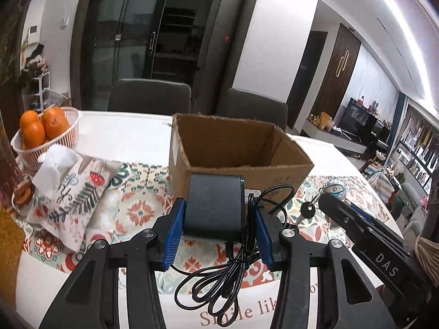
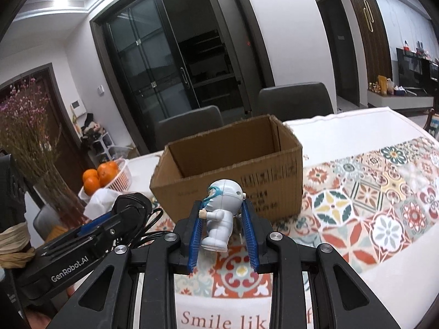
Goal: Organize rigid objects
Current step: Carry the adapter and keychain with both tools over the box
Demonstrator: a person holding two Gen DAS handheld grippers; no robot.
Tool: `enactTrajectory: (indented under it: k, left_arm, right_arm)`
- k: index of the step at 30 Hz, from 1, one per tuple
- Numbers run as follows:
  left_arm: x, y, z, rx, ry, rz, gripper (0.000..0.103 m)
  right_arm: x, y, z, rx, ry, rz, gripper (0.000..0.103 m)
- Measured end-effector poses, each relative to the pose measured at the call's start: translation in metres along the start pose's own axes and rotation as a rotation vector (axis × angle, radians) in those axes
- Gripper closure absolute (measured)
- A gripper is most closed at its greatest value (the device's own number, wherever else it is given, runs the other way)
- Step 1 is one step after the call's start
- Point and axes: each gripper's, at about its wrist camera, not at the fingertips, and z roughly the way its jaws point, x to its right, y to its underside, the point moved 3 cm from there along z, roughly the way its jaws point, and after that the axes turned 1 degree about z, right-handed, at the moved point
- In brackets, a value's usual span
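My left gripper [image 1: 218, 209] is shut on a dark grey power adapter [image 1: 215, 203], held above the table; its black cable [image 1: 219, 268] hangs in loops below. My right gripper [image 2: 221, 215] is shut on a white toy figure with blue goggles [image 2: 222, 211], also lifted. An open brown cardboard box [image 1: 236, 150] [image 2: 233, 175] stands on the table just beyond both grippers; what shows of its inside looks bare. In the left wrist view the right gripper [image 1: 333, 196] appears at the right with the toy's head and a small black key [image 1: 307, 208] dangling from it.
A white basket of oranges [image 1: 44, 134] [image 2: 109, 176] and a patterned tissue pouch [image 1: 65, 192] lie left of the box. A patterned runner [image 2: 370, 200] covers the table. Dried flowers [image 2: 27, 137] stand far left. Two grey chairs [image 1: 149, 94] sit behind the table.
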Motion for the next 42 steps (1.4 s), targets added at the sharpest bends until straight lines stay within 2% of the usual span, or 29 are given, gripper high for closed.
enactTrajectory:
  k: [27,33,42]
  left_arm:
    - [0.019,-0.076,0.013,0.083,-0.004,0.051,0.056]
    - [0.022,-0.093,0.024,0.088,-0.017,0.073,0.056]
    - [0.021,-0.108,0.051,0.053,-0.028,0.072,0.056]
  right_arm:
    - [-0.002,-0.079,0.007,0.134,-0.019,-0.06,0.074]
    - [-0.001,-0.095,0.02,0.132,-0.024,-0.077,0.074]
    - [0.002,-0.113,0.057,0.066,-0.039,-0.097,0.074]
